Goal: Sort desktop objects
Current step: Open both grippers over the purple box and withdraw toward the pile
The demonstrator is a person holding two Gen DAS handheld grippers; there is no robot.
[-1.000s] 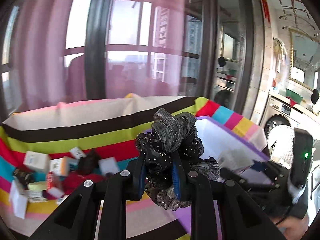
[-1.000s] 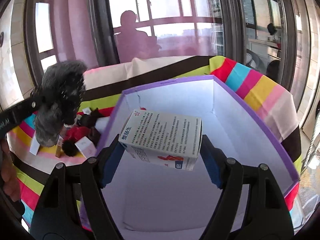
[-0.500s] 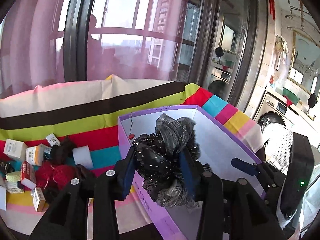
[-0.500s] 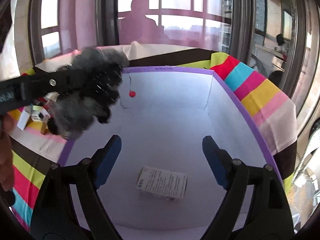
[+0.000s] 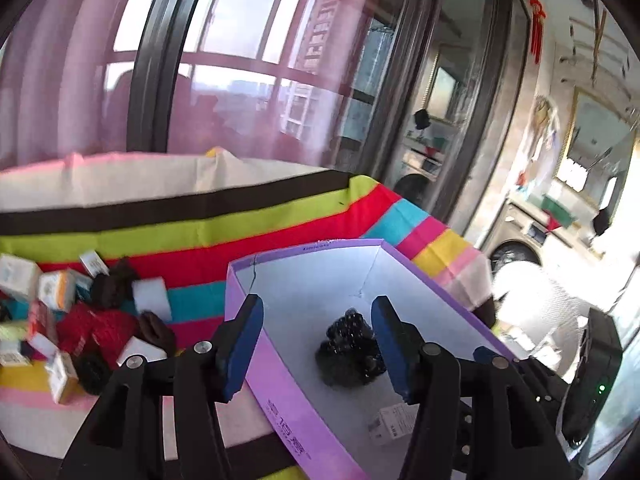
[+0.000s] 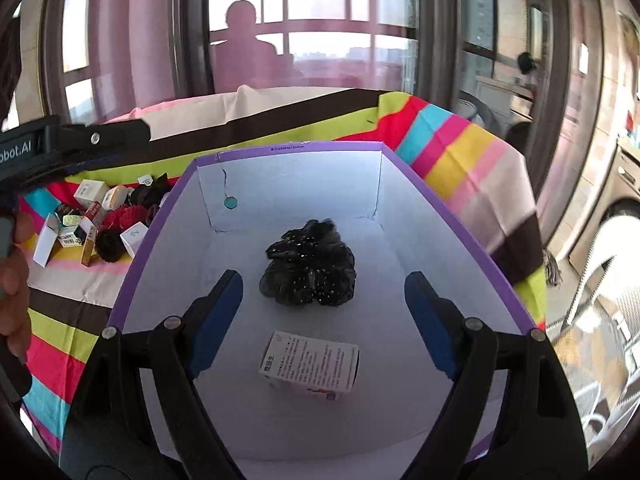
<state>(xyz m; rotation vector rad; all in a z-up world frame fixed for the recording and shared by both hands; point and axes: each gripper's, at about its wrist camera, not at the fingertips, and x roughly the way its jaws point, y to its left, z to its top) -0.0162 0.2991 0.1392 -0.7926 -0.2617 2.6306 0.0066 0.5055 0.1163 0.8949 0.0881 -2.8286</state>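
Right wrist: carton (image 6: pixel 310 366) flat, long axis crosswise.

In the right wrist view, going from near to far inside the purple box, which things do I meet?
White printed carton → black sparkly scrunchie → small teal round tag hanging on the far wall of the purple box.
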